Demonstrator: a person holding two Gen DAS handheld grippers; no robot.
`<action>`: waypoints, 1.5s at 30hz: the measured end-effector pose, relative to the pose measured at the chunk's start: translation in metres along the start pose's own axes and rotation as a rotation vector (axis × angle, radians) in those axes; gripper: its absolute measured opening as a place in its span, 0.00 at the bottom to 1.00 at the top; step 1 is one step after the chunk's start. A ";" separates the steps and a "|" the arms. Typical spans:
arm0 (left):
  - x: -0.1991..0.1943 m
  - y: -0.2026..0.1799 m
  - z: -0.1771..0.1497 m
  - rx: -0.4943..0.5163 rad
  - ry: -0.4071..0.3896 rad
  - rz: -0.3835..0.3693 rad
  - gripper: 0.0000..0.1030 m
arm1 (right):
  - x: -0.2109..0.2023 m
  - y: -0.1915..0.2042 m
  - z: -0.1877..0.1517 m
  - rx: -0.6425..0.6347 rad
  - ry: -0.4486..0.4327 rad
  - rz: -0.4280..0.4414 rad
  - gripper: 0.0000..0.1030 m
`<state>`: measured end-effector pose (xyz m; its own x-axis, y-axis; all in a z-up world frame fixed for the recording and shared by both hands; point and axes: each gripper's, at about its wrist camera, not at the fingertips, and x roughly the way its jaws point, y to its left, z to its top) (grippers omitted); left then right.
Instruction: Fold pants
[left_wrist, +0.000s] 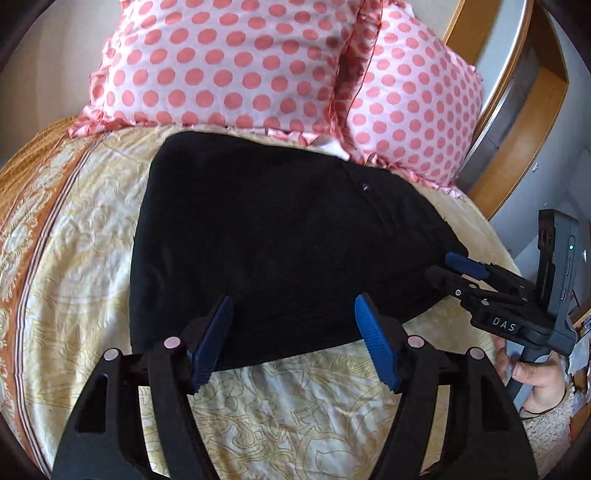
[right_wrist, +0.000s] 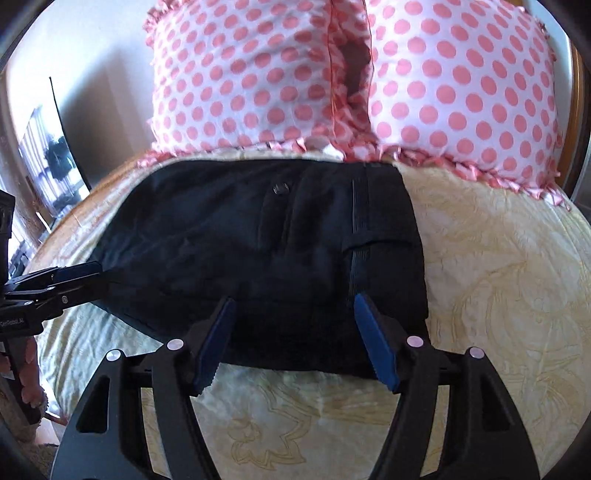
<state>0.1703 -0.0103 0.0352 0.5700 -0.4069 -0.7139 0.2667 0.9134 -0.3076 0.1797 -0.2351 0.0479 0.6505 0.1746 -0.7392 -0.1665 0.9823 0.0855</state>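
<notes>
— Where are the pants (left_wrist: 280, 240) now, and how do they lie from your grippers?

— You see them as a black, compact packet in the middle of both frames, on the yellow patterned bedspread (left_wrist: 280, 413), their far edge just below the two dotted pillows (left_wrist: 229, 62). They look already folded at least once. In the right wrist view the long axis goes from left to right, and the waistband with the button (right_wrist: 280, 189) is toward the upper part of the frame.

— And your grippers?

— Your left gripper (left_wrist: 295, 339) is spread wide, holding nothing, its blue pads over the near edge of the packet. Your right gripper (right_wrist: 293, 339) is also wide and empty, over the near edge too. In the left wrist view it enters from the right side of the frame, at the packet's right end.

— Which hand is nearer?

— I judge them about equal. Each one stands at its own end of the near edge, so the next fold probably needs both together.
</notes>
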 end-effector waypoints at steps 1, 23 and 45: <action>0.005 0.002 -0.004 0.000 0.002 0.001 0.66 | 0.000 0.000 -0.003 -0.010 -0.017 -0.003 0.67; -0.070 -0.005 -0.114 0.114 -0.183 0.365 0.98 | -0.060 0.057 -0.101 0.058 -0.194 -0.231 0.99; -0.064 -0.002 -0.132 0.115 -0.259 0.360 0.98 | -0.054 0.057 -0.122 0.055 -0.228 -0.218 0.99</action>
<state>0.0308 0.0159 -0.0019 0.8139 -0.0671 -0.5772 0.0919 0.9957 0.0138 0.0441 -0.1969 0.0113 0.8170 -0.0363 -0.5755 0.0320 0.9993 -0.0177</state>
